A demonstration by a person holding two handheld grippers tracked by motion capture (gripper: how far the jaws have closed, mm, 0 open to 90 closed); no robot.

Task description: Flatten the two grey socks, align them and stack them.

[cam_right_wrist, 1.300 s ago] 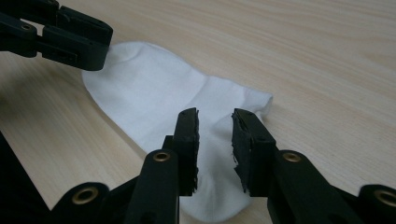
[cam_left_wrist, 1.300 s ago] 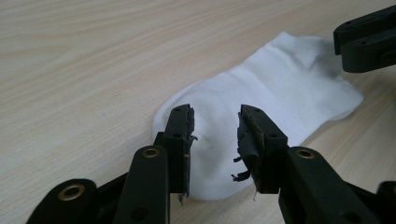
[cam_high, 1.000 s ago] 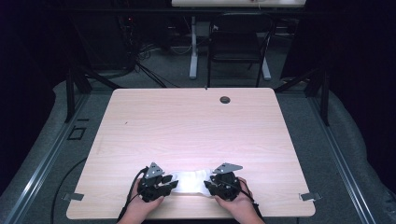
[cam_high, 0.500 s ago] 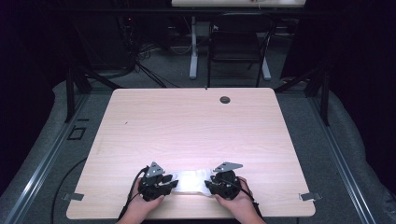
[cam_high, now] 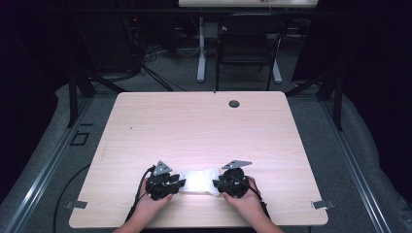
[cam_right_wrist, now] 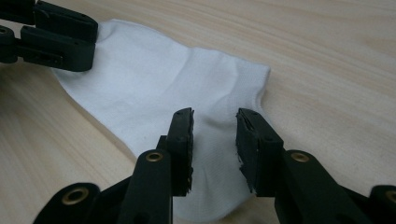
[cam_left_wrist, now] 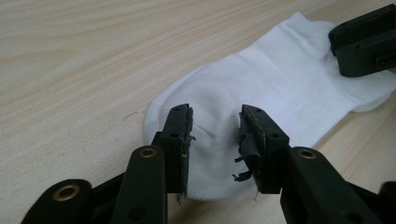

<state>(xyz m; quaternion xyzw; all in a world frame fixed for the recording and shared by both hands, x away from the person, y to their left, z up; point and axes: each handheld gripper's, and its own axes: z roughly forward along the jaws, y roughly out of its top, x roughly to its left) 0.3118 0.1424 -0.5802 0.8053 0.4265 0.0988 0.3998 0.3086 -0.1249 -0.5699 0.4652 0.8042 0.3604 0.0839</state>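
Hand-held gripper units sit at the near edge of the table (cam_high: 145, 121), one in each of the person's hands. The left hand-held gripper (cam_left_wrist: 215, 140) has its jaws apart over one rounded end of a white sock (cam_left_wrist: 261, 98); fabric shows in the gap between the pads, but the pads do not appear to press on it. The right hand-held gripper (cam_right_wrist: 214, 140) stands the same way — jaws apart, straddling the opposite end of the sock, with no visible pinch.

Position of the workpiece: the sock lies flat on the table, directly between the two units. Its long axis runs left to right along the near edge, so each hand-held gripper faces inward along that axis toward the other. Neither hand is clearly nearer; each is already at its own end. In the high view the sock (cam_high: 197, 180) spans the gap from the left unit (cam_high: 179, 183) to the right unit (cam_high: 216, 184).

Pose: both forearms enter from the near side, hands low and roughly level, jaws pointing inward and slightly down at the cloth.

Farther off, the tabletop is bare wood up to a small dark grommet (cam_high: 234, 103) near the far edge. Beyond it — a chair (cam_high: 248, 48) on the floor.
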